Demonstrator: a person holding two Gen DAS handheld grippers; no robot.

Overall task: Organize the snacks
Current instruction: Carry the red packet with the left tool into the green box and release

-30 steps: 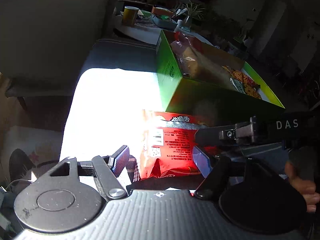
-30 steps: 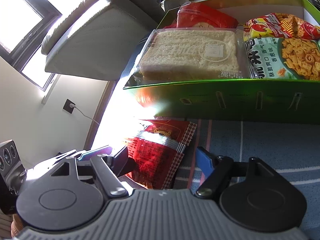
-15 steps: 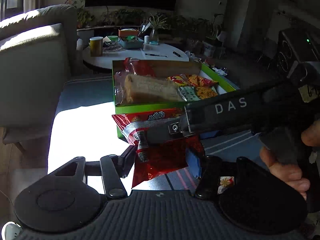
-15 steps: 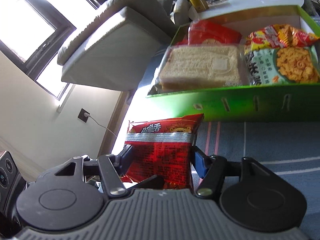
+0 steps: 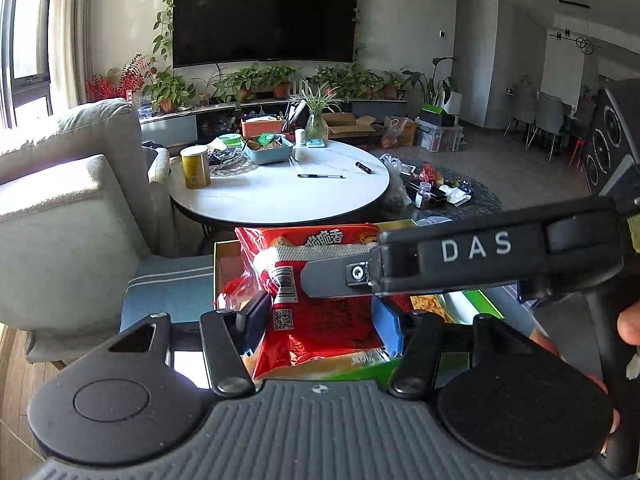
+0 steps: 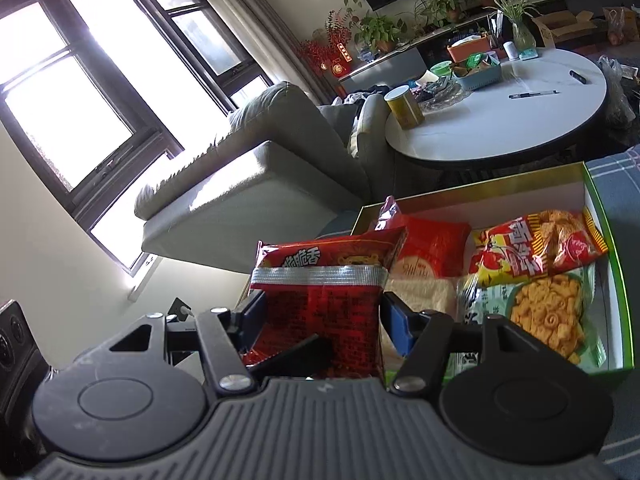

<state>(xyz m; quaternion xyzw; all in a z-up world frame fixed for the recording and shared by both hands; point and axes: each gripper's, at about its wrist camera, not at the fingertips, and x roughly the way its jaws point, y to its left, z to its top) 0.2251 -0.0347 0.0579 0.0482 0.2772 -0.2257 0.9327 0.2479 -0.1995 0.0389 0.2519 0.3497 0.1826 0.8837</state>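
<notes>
Left wrist view shows our left gripper (image 5: 320, 316) angled downward, jaws closed on the lower part of the red snack bag (image 5: 324, 320); our right gripper (image 6: 322, 320) reaches across from the right, jaws clamped on the same bag's sides just below its silver seal; the bag hangs upright above the near edge of the green box (image 6: 608, 248) of snacks; a second ago it lay flat on the sunlit blue cushion (image 5: 168, 292) with both jaws wider; now both hands have risen and the round worktop (image 5: 280, 192) fills the background.
</notes>
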